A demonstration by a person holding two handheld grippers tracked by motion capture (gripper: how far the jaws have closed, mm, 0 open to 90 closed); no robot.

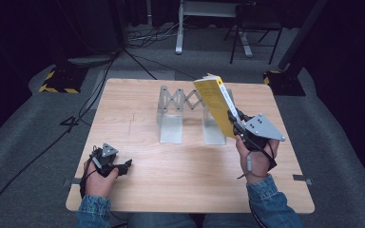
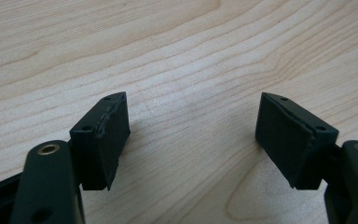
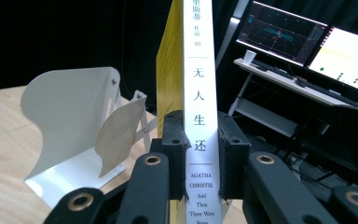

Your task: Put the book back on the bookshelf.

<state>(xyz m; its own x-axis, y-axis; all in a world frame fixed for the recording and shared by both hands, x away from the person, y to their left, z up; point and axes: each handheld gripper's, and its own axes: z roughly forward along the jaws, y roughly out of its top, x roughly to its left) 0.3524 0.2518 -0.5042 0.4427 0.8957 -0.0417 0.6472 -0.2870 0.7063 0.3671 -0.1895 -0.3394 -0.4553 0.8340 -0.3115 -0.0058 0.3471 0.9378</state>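
A yellow book [image 1: 215, 105] with a white spine [image 3: 199, 116] is held up off the table, tilted, at the right side of the metal expanding book rack [image 1: 186, 116]. My right gripper [image 1: 238, 124] is shut on the book, its pads [image 3: 175, 154] pressing on both covers beside the spine. In the right gripper view the rack's white end plates [image 3: 72, 121] stand to the left of the book. My left gripper [image 1: 123, 167] rests low near the table's front left, open, with only bare wood between its pads [image 2: 109, 135].
The wooden table [image 1: 138, 128] has free surface in front of the rack and at the left. Beyond the table stand black stands, cables on the grey floor and a white frame [image 1: 180, 28]. Monitors [image 3: 284, 32] on a desk show in the right gripper view.
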